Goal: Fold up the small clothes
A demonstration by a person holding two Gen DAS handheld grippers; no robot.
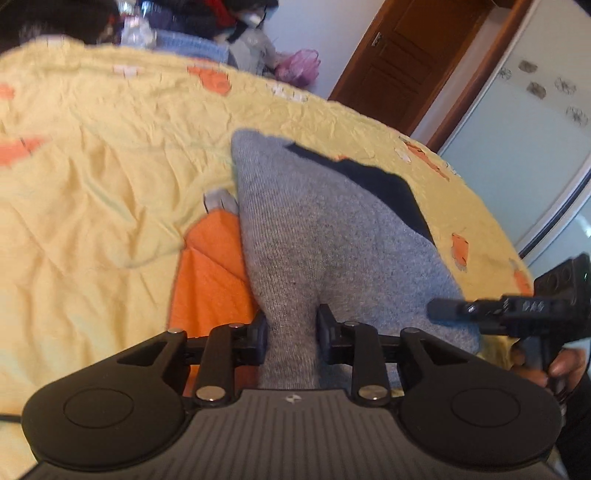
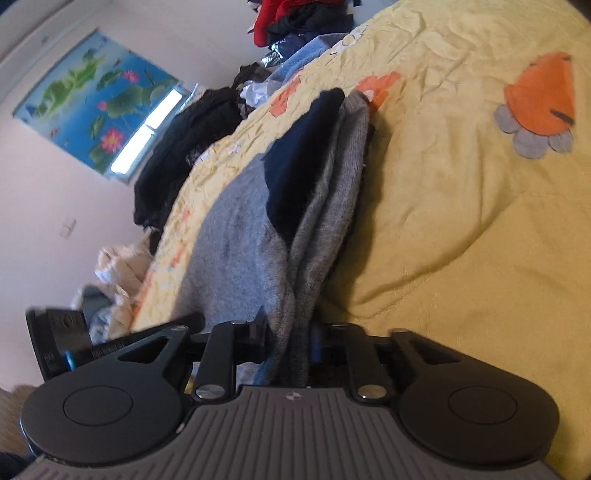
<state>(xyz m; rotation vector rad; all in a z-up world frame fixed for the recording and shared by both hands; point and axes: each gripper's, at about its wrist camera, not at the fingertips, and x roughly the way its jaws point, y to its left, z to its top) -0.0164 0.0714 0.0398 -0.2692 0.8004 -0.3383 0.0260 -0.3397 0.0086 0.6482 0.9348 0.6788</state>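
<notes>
Gripping one grey sock (image 1: 314,240) at its near end with both grippers on the yellow quilt (image 1: 92,184).

The left gripper (image 1: 291,332) pinches a bunched fold of the knit between its pads; the right gripper (image 2: 288,339) clamps the doubled layers beside it. The sock, grey with a dark navy patch (image 2: 299,158), stretches away across the quilt towards its far edge, partly covering an orange carrot print (image 1: 210,273). Piled clothes (image 2: 295,18) lie beyond that far edge.

Grey knitted sock with dark navy toe (image 1: 325,236) lying on the yellow quilted bedspread with orange patches (image 1: 92,192), heap of dark and red clothes (image 2: 295,18) behind the bedspread's far edge, brown wooden door (image 1: 410,55) beyond
</notes>
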